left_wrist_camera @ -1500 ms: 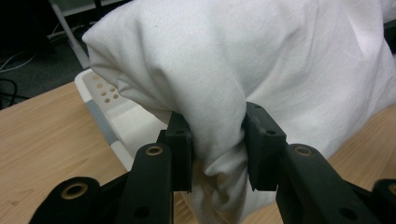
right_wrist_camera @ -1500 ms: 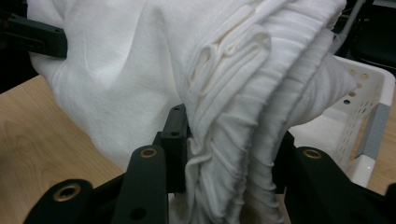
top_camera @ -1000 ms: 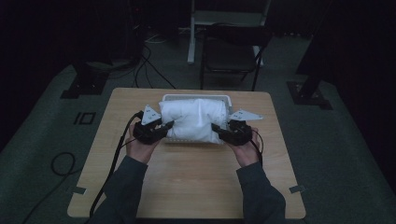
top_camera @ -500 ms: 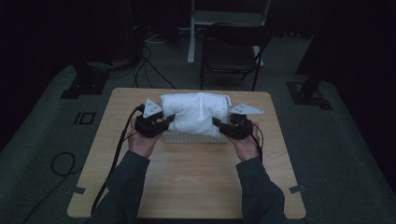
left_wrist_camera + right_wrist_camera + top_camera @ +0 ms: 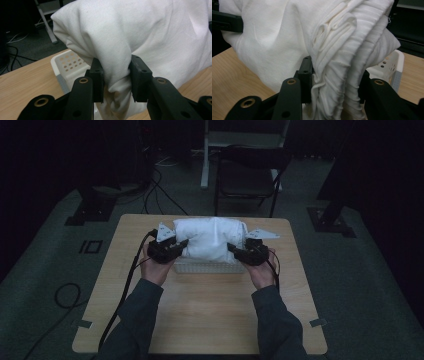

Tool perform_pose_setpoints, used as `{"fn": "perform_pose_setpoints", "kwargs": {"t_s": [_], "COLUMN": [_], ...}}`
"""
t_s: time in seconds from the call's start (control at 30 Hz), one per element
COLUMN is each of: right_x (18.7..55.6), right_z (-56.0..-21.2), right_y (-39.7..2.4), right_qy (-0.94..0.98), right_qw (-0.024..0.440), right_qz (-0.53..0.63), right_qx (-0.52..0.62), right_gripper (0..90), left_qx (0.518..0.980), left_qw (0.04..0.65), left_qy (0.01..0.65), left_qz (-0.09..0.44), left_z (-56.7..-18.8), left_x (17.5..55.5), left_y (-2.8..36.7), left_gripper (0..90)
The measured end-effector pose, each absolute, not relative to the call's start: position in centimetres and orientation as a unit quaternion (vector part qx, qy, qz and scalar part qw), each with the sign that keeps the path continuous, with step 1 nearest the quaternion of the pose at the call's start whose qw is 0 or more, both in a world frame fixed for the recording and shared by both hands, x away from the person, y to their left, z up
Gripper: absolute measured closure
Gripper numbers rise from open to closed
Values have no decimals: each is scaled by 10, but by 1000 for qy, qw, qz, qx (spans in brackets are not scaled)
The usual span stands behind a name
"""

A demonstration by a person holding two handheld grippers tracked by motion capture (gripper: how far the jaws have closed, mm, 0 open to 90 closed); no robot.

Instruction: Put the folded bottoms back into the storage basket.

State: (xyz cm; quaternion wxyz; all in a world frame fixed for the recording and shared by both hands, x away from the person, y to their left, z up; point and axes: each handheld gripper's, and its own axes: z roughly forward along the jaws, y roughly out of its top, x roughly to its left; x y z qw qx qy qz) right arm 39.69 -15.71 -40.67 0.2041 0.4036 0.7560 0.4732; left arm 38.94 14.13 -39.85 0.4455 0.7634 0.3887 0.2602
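A bundle of white folded cloth (image 5: 210, 238) hangs above a white perforated basket (image 5: 206, 267) on the wooden table. My left gripper (image 5: 181, 244) is shut on the bundle's left end, its jaws pinching bunched fabric (image 5: 115, 75). My right gripper (image 5: 233, 248) is shut on the right end, where layered folds (image 5: 337, 82) are squeezed between the jaws. The basket (image 5: 65, 65) lies just below the cloth, with a corner of the basket (image 5: 395, 66) also showing in the right gripper view. The cloth hides most of the basket's inside.
The wooden table (image 5: 200, 320) has open room between the basket and its near edge. A dark chair (image 5: 250, 175) stands behind the table. Cables (image 5: 160, 180) and stand bases (image 5: 85, 210) lie on the dark floor around it.
Both grippers have lifted the cloth bundle up and slightly away from the person; the basket's front wall now shows beneath it.
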Motion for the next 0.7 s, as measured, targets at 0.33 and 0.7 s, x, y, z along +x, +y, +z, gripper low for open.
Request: {"fn": "perform_pose_setpoints", "kwargs": {"t_s": [0.33, 0.7], "right_x": [409, 421], "right_z": [-410, -413], "right_y": [-162, -157], "right_qy": [748, 751], "right_qw": [202, 204], "right_qz": [477, 470], "right_qx": [415, 417], "right_gripper": [623, 623], "left_qx": [758, 753], "left_qw": [450, 448], "left_qy": [393, 403], "left_qz": [263, 264], "left_z": [-398, -405], "left_x": [402, 413], "left_y": [136, 137], "left_gripper": [679, 681]}}
